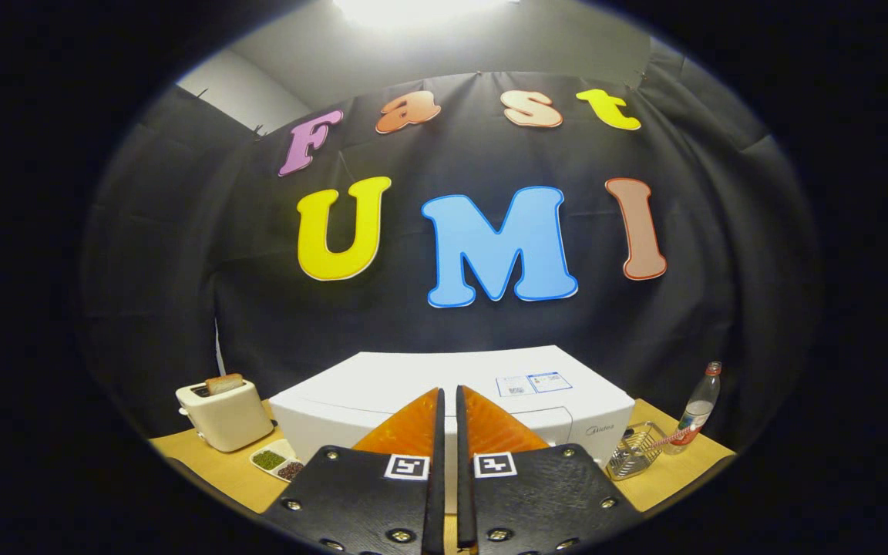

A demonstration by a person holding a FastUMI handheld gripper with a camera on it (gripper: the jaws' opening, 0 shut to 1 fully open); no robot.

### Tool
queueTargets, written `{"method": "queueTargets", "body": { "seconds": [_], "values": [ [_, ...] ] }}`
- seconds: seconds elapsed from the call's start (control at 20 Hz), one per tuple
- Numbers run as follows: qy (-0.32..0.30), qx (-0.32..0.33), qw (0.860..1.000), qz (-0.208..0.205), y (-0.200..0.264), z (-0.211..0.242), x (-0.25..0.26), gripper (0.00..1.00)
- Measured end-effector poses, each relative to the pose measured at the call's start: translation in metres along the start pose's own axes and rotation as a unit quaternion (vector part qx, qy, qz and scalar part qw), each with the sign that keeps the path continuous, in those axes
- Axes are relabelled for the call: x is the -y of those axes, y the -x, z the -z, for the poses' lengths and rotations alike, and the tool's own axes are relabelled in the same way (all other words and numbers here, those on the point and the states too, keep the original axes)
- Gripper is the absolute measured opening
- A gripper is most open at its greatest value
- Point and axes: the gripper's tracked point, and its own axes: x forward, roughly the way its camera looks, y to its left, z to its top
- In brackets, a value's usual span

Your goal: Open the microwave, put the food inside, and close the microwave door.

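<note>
A white microwave stands on the wooden table, just beyond my fingers, seen from above its top; its door looks closed. A small divided dish of food with green and dark portions lies on the table to the left of the microwave's front. My gripper hovers above the table in front of the microwave, its fingers nearly together with only a thin gap and nothing between them.
A cream toaster with a slice of bread in it stands left of the microwave. To the right are a wire basket and a clear bottle with a red cap. The wooden table runs under everything.
</note>
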Motion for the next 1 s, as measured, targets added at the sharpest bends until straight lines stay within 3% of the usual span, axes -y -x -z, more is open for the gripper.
{"method": "queueTargets", "body": {
  "seconds": [0.35,0.45,0.5,0.6,0.75,0.8,1.0],
  "values": [
    [-0.01,0.002,1.0,0.008,-0.001,-0.03,0.051,0.07],
    [-0.02,-0.003,0.999,0.033,0.004,-0.033,0.061,0.07],
    [-0.036,-0.019,0.998,0.051,0.014,-0.03,0.066,0.32],
    [-0.059,-0.021,0.998,0.025,0.027,-0.039,0.051,0.83],
    [-0.031,0.009,0.999,0.004,0.041,-0.056,0.035,0.85],
    [-0.008,0.023,1.0,0.002,0.049,-0.064,0.03,0.99],
    [0.05,0.065,0.997,0.007,0.059,-0.078,0.021,0.99]
  ]
}}
